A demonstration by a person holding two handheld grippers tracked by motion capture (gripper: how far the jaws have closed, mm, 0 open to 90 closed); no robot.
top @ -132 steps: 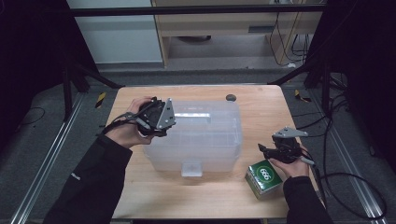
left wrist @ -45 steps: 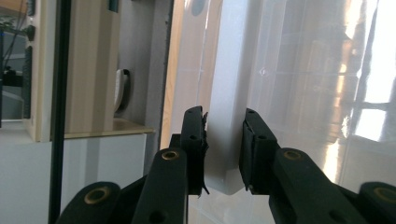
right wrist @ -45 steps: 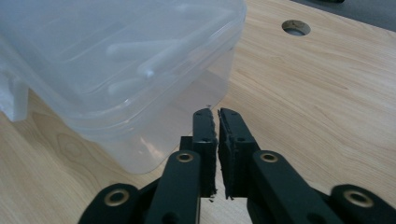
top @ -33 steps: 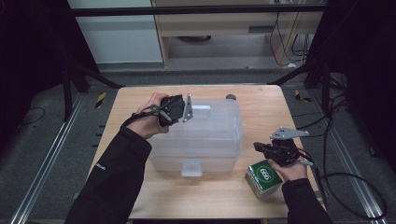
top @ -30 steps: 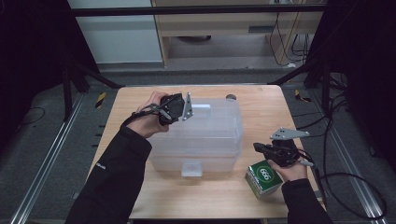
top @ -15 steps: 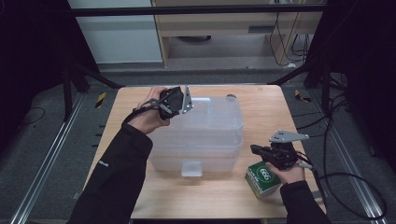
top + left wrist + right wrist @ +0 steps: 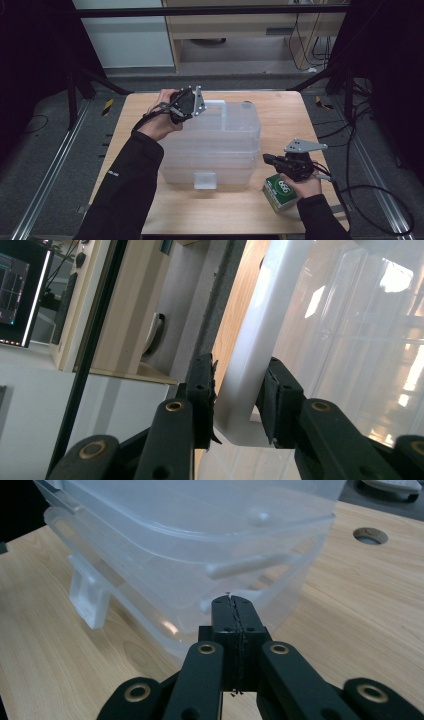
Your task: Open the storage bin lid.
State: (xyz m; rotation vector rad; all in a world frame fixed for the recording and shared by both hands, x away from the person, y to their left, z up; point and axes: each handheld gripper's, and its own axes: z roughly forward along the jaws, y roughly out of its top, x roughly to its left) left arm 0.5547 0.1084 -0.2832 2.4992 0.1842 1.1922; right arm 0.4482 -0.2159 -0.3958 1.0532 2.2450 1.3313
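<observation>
A clear plastic storage box (image 7: 215, 165) stands in the middle of the wooden table (image 7: 280, 120). Its clear lid (image 7: 225, 125) is raised off the box at the far left. My left gripper (image 7: 192, 102) is at that corner, shut on the lid's white handle (image 7: 250, 365), with a pad on each side of the bar. In the right gripper view a gap separates the lid (image 7: 200, 510) from the box rim (image 7: 165, 580). My right gripper (image 7: 267, 160) sits by the box's right wall, jaws shut with nothing in them (image 7: 234, 602). Under that hand lies a green carton (image 7: 281, 191).
A white clip (image 7: 205, 180) hangs on the box's near wall. A round hole (image 7: 246, 103) is cut in the table behind the box. Cables trail off the table's right side. A wooden cabinet (image 7: 240, 30) stands beyond the table.
My left gripper has taken the lid's handle and lifted it up and toward the far edge, so the lid has come off the box. My right gripper has edged left toward the box wall.
</observation>
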